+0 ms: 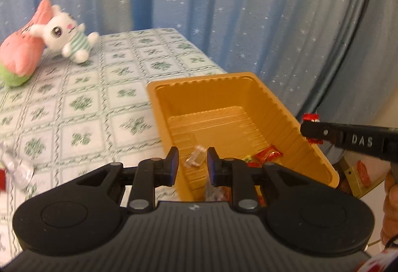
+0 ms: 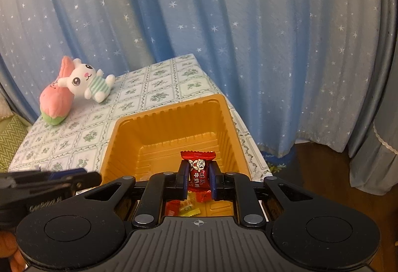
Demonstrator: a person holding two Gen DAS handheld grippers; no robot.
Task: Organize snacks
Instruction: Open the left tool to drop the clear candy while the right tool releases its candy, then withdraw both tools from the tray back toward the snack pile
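Black left claw (image 1: 192, 162) filling the bottom of its own view, pads pressed almost together with only a narrow slot between. Blurred in that slot, right at the tips, a clear-wrapped sweet (image 1: 195, 160); hard to tell whether pinched or already loose. Directly ahead of and below this claw, an orange tray (image 1: 273, 102), deep and ribbed, set on a bench (image 1: 99, 110) under a green-patterned cloth. Inside the tray, near its closest wall, a few red and yellow sweets (image 1: 268, 155). Off to this claw's left on the cloth, a crumpled silver wrapper (image 1: 17, 167).

Right claw (image 2: 198, 180) closed firmly on a red sweet (image 2: 198, 167), wrapper standing upright between the pads, long axis running out along the fingers, crimped top edge poking past the tips. Tray floor straight beneath and just beyond this claw, open mouth facing up, more sweets lying under the fingers. Seen from the left view, this claw hanging over the tray's right-hand rim.

Both claws poised above the tray, right one deeper over its middle. Likely next for the red sweet: a simple release, downward into the tray.

Far beyond both claws, a plush rabbit (image 1: 67, 33) against a pink cushion, and a blue starred curtain (image 1: 223, 10).
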